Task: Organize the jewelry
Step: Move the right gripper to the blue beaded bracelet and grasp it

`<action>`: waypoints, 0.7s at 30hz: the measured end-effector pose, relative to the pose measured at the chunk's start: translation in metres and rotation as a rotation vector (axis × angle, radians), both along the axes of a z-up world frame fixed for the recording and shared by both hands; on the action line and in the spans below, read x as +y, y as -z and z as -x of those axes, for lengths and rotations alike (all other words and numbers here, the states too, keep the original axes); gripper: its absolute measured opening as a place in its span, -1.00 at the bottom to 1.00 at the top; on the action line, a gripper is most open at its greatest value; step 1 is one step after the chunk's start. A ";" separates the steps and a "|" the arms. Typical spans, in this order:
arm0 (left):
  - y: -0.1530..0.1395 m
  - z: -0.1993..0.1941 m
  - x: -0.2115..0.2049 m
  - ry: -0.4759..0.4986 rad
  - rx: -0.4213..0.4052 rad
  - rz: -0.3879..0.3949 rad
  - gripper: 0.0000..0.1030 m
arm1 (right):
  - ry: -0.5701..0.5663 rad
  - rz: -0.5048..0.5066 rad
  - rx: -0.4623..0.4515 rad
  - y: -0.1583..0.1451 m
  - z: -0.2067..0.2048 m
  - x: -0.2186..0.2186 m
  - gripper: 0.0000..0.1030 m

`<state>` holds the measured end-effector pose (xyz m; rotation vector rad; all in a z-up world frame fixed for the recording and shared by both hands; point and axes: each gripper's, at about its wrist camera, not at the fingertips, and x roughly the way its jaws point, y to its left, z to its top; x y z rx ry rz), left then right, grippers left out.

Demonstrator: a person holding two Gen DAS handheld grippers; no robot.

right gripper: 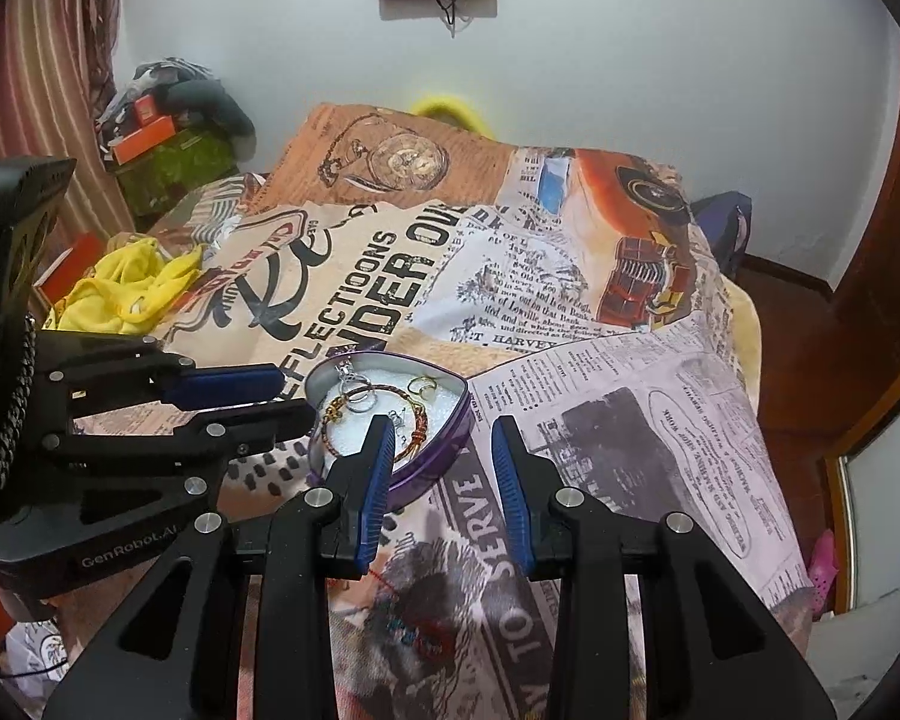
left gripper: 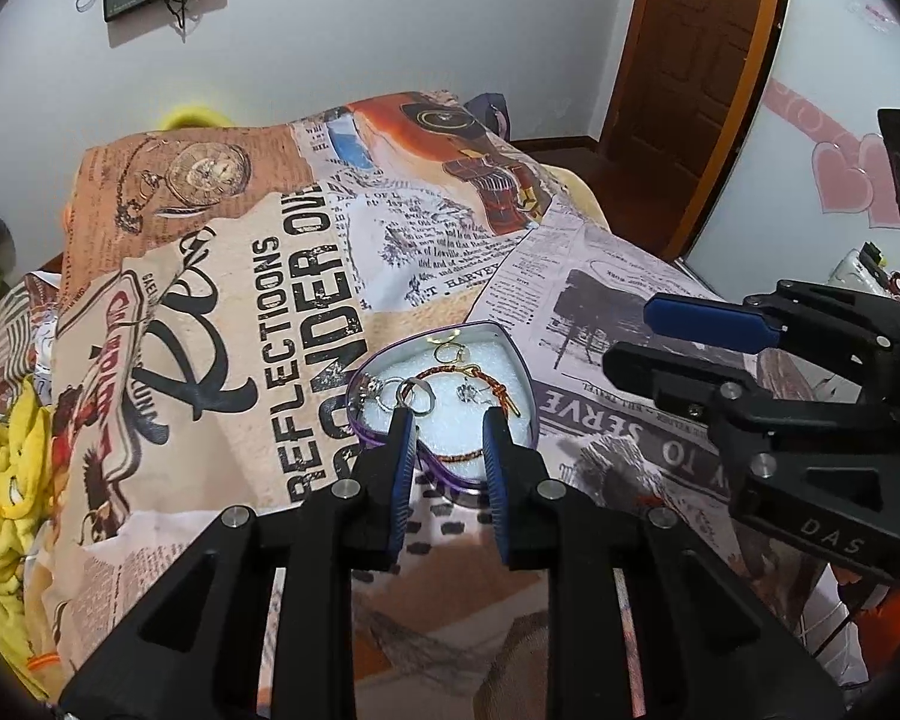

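Note:
A purple heart-shaped tin (left gripper: pixel 510 360) lined with white foam lies open on the printed bedspread; it also shows in the right wrist view (right gripper: pixel 444 450). Inside are a red-gold braided bracelet (left gripper: pixel 480 375), silver rings (left gripper: pixel 417 393) and a gold ring (left gripper: pixel 447 351). In the right wrist view the bracelet (right gripper: pixel 417 420) lies beside silver rings (right gripper: pixel 360 399) and a gold ring (right gripper: pixel 421 387). My left gripper (left gripper: pixel 447 420) is open and empty just over the tin's near edge. My right gripper (right gripper: pixel 441 429) is open and empty, its left finger over the tin's edge.
The bedspread (left gripper: pixel 258 324) covers the bed. Yellow cloth (right gripper: pixel 126 288) and orange boxes (right gripper: pixel 150 132) lie at the bed's far left. A beaded red-blue piece (right gripper: pixel 414 630) lies on the spread under my right gripper. A wooden door (left gripper: pixel 690 60) stands to the right.

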<state>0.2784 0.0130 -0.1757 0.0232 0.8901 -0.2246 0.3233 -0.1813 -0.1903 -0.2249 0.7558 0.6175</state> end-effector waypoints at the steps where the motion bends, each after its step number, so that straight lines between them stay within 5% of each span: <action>1: -0.002 0.003 0.000 -0.001 -0.003 -0.002 -0.55 | 0.001 -0.001 -0.004 -0.002 0.002 -0.001 -0.41; 21: -0.015 0.065 -0.004 -0.014 -0.010 -0.033 -0.28 | 0.056 -0.012 -0.008 -0.008 0.045 -0.033 -0.39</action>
